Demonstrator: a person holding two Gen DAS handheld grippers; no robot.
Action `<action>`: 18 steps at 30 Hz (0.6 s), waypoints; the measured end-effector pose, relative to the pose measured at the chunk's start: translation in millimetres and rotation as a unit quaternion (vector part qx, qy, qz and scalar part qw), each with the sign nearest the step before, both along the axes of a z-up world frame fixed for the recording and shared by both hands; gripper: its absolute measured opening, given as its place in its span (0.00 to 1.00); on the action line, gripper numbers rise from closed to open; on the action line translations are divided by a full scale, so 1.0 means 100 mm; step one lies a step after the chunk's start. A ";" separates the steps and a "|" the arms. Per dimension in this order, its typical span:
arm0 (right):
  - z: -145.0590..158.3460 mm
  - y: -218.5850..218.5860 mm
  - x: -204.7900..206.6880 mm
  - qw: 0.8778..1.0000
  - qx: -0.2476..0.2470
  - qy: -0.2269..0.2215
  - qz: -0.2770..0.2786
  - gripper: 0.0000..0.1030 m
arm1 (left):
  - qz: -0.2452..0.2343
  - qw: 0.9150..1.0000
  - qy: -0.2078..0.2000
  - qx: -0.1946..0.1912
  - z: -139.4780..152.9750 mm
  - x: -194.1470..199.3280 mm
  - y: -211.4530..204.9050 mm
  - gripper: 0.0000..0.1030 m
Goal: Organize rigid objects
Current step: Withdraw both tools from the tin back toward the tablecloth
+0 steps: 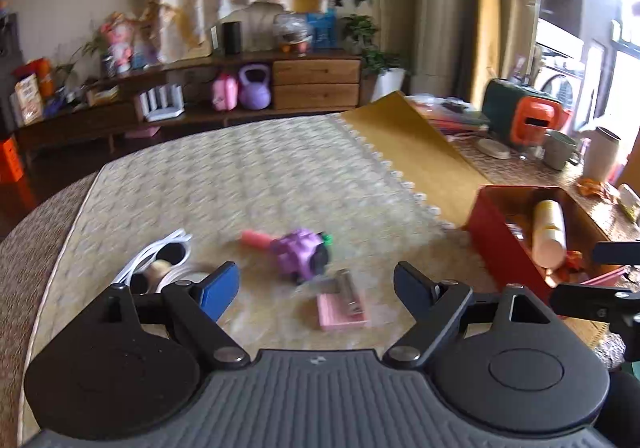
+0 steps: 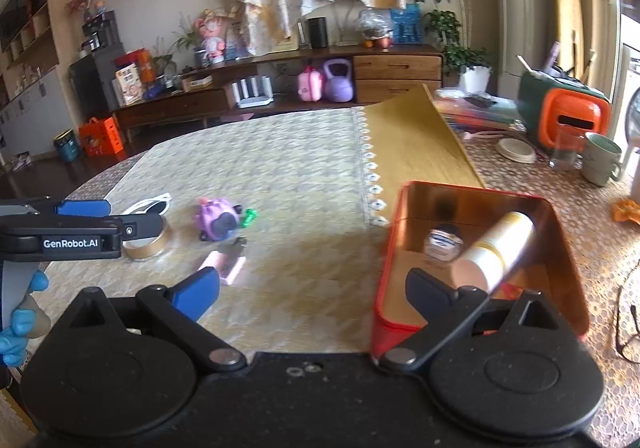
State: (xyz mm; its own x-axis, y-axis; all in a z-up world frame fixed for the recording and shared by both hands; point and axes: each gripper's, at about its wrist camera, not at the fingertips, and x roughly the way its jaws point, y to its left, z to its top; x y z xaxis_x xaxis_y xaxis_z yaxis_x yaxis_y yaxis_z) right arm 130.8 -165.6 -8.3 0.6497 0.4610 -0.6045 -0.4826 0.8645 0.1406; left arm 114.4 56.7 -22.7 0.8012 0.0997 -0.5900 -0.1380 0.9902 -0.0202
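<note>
A purple toy (image 1: pixel 302 255) with a pink handle lies mid-table; it also shows in the right wrist view (image 2: pixel 218 219). A pink clip-like item (image 1: pixel 343 304) lies in front of it, also in the right view (image 2: pixel 227 262). White sunglasses (image 1: pixel 158 254) and a tape roll (image 2: pixel 145 240) lie at the left. A red tin box (image 2: pixel 400 248) holds a cream tube (image 2: pixel 498 250) and a small jar (image 2: pixel 442 242). My left gripper (image 1: pixel 316 288) is open and empty above the pink item. My right gripper (image 2: pixel 312 288) is open and empty beside the box's left wall.
A folded yellow mat (image 2: pixel 416 144) lies behind the box. Cups (image 2: pixel 600 158), a glass and an orange-green case (image 2: pixel 564 116) stand at the right. Glasses (image 2: pixel 628 332) lie at the table's right edge. A low cabinet (image 2: pixel 280 88) stands beyond the table.
</note>
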 end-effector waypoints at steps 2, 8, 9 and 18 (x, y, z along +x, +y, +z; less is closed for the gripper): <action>-0.01 0.08 0.00 1.000 -0.003 0.000 0.005 0.97 | 0.014 1.000 0.001 -0.005 -0.05 -0.03 0.10 0.82; -0.06 0.28 0.04 1.000 -0.013 0.010 0.017 0.97 | 0.045 0.999 0.002 0.021 -0.20 -0.11 0.33 0.82; -0.07 0.31 0.05 1.000 -0.014 0.013 0.021 0.97 | 0.049 0.998 0.003 0.025 -0.22 -0.12 0.36 0.82; -0.18 0.72 0.19 0.997 -0.027 0.032 0.057 0.97 | 0.079 0.997 0.017 0.007 -0.43 -0.04 0.65 0.82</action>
